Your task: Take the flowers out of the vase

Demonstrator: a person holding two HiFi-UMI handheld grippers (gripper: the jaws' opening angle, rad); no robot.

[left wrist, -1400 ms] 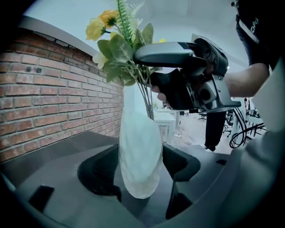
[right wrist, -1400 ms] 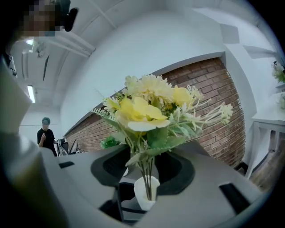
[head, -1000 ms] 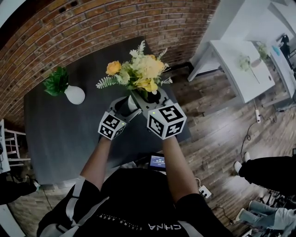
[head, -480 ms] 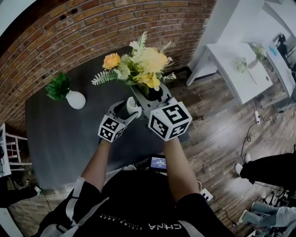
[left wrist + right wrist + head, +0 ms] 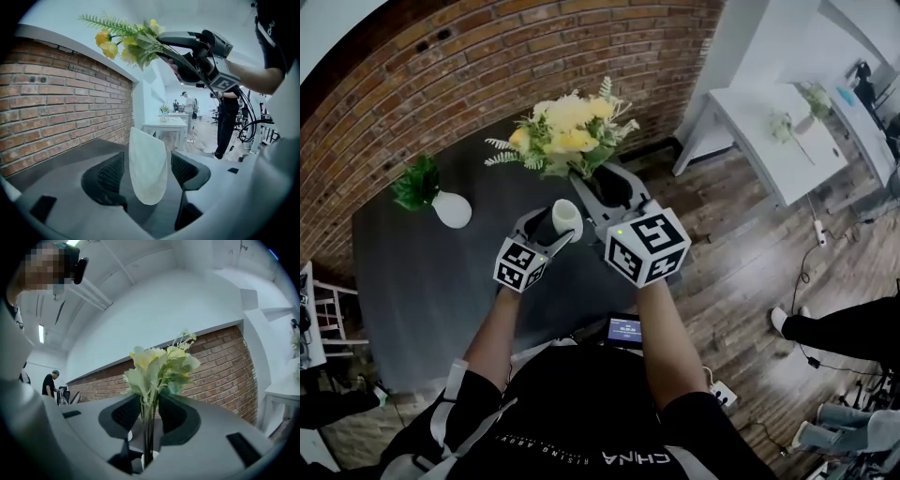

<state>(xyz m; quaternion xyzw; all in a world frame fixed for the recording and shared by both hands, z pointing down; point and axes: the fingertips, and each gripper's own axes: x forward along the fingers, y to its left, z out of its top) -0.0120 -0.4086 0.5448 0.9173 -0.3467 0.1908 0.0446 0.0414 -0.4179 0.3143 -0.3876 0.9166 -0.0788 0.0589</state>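
A bunch of yellow and white flowers with green fronds hangs in the air above the dark table. My right gripper is shut on its stems. Its jaws have just been closing, with the stems between them. The left gripper view shows the flowers and the right gripper high up, away from the vase. The white vase stands between the pads of my left gripper, which is shut on it. Its mouth has nothing in it. In the left gripper view the vase fills the gap between the jaws.
A small white vase with a green plant stands at the table's left. A brick wall runs behind the table. A white table with flowers stands at the right on the wood floor, and a person's legs show further right.
My right gripper has risen and carried the flowers up and back, so the stems have left the vase. The left gripper has kept the vase in place.
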